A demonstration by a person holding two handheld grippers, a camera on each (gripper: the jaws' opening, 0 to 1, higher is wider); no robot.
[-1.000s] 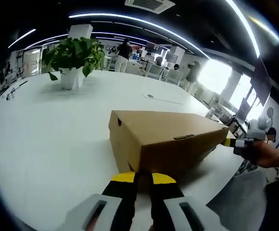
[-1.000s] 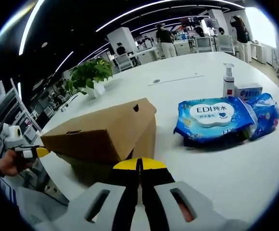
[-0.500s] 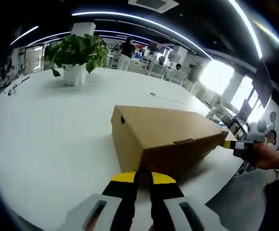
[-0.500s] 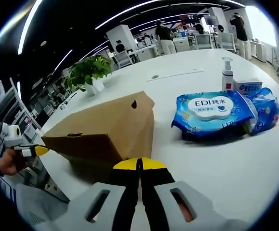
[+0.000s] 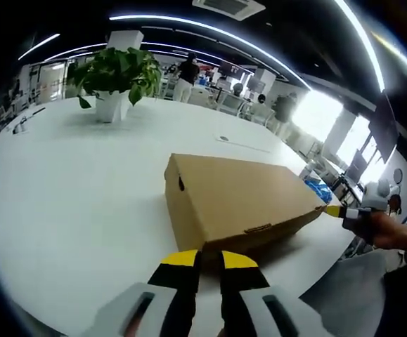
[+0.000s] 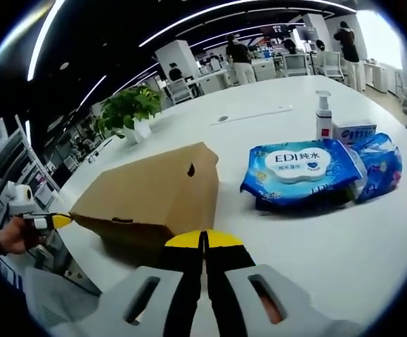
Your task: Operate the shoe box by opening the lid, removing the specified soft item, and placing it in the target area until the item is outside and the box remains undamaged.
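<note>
A brown cardboard shoe box [image 5: 238, 200] lies on the white table [image 5: 69, 189] with its lid down. My left gripper [image 5: 209, 260] hovers just before the box's near end, its yellow-tipped jaws almost together with nothing between them. The right gripper [image 5: 333, 210], held in a hand [image 5: 382, 228], pokes at the box's far right corner. In the right gripper view the same box [image 6: 150, 196] sits ahead and to the left of my right gripper [image 6: 204, 239], whose jaws are shut and empty. The left gripper's yellow tip [image 6: 57, 220] shows at the box's left end.
A blue EDI wet-wipes pack [image 6: 298, 168] and a second blue pack [image 6: 380, 163] lie right of the box, with a pump bottle [image 6: 322, 118] and a small carton [image 6: 356, 130] behind. A potted plant [image 5: 115, 74] stands far back. The table edge [image 6: 84, 270] runs close by.
Both cameras have risen a little, so more of the box's top shows and it looks flatter. The jaws of both grippers stand as before.
</note>
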